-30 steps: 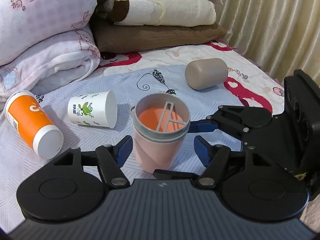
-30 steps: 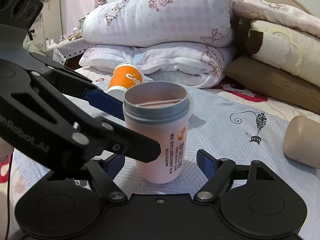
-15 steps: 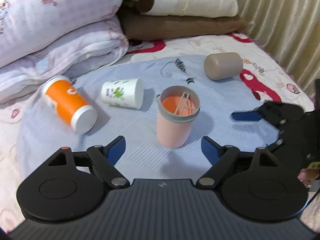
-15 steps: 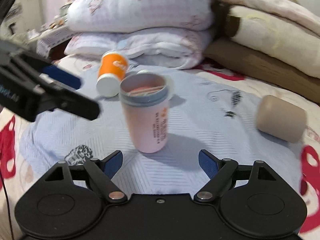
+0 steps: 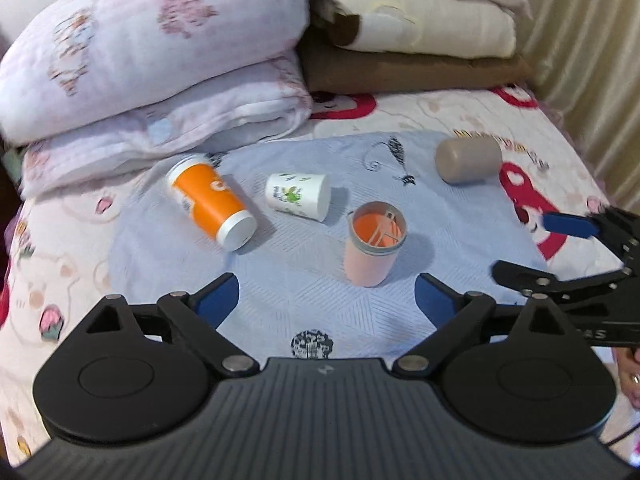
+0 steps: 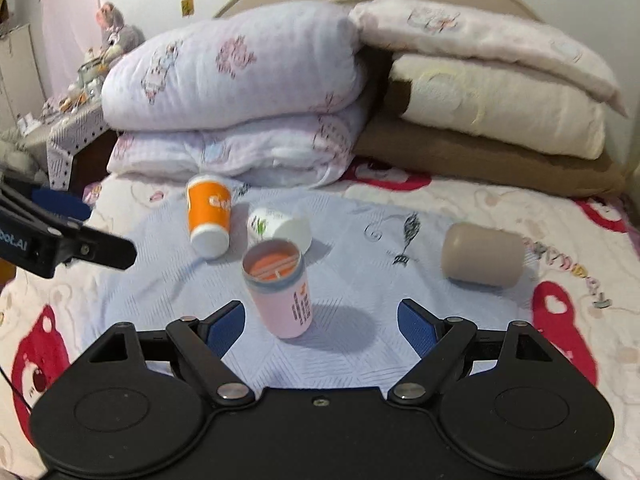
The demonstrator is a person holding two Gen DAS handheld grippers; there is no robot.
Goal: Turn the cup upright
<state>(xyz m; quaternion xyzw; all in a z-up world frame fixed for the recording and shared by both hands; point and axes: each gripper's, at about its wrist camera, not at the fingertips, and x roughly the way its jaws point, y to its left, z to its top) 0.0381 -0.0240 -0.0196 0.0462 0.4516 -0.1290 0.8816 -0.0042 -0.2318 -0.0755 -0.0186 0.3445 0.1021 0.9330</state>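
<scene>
A pink cup (image 5: 374,246) with a grey rim and orange inside stands upright on the blue-grey cloth (image 5: 280,280); it also shows in the right wrist view (image 6: 280,290). An orange cup (image 5: 212,202), a white paper cup (image 5: 298,196) and a beige cup (image 5: 468,159) lie on their sides behind it. My left gripper (image 5: 326,300) is open and empty, well back from the pink cup. My right gripper (image 6: 320,322) is open and empty, also back from it. The right gripper shows at the right edge of the left wrist view (image 5: 568,240).
Folded quilts and pillows (image 6: 240,92) are stacked at the head of the bed. A curtain (image 5: 592,40) hangs at the right. The patterned bedsheet (image 6: 560,320) lies around the cloth. A cluttered side table (image 6: 68,120) stands at the far left.
Both grippers have pulled back and up from the pink cup, which stays standing upright. The cups now look smaller and farther away in both views.
</scene>
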